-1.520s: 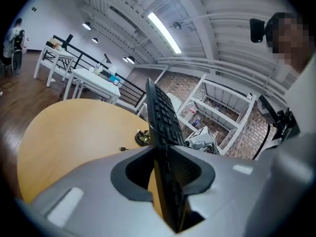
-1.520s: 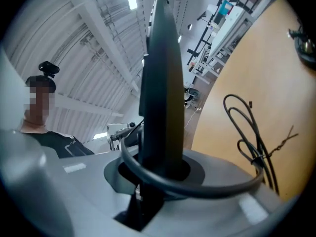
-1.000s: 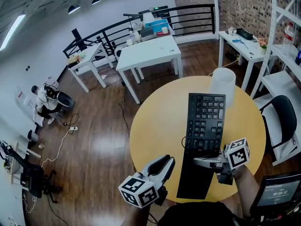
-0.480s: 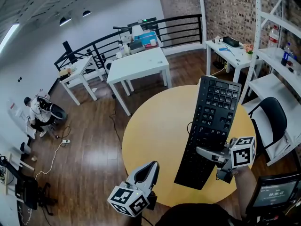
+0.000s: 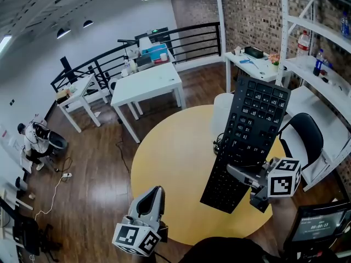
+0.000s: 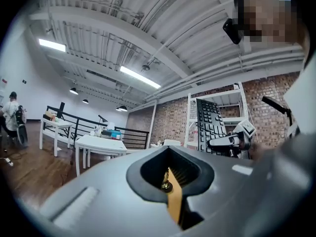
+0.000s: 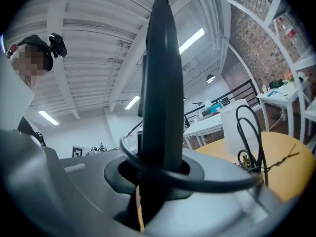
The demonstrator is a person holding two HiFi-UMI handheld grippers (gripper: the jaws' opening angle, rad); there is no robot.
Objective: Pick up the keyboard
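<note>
The black keyboard hangs in the air above the round yellow table, tilted steeply with its far end up. My right gripper is shut on its near right edge. In the right gripper view the keyboard stands edge-on between the jaws, and its black cable loops around them. My left gripper hovers at the table's near left edge, apart from the keyboard. Its jaws have just been opening, with nothing between them. The left gripper view shows the keyboard off to the right.
A white cylinder stands on the table behind the keyboard. Coiled cable lies beside it. A black chair and white shelves are at the right. A white table stands farther back, and a person sits at far left.
The keyboard has gone from lying flat on the table to being raised and tipped up in the right gripper. The left gripper has also come up, staying at the near left.
</note>
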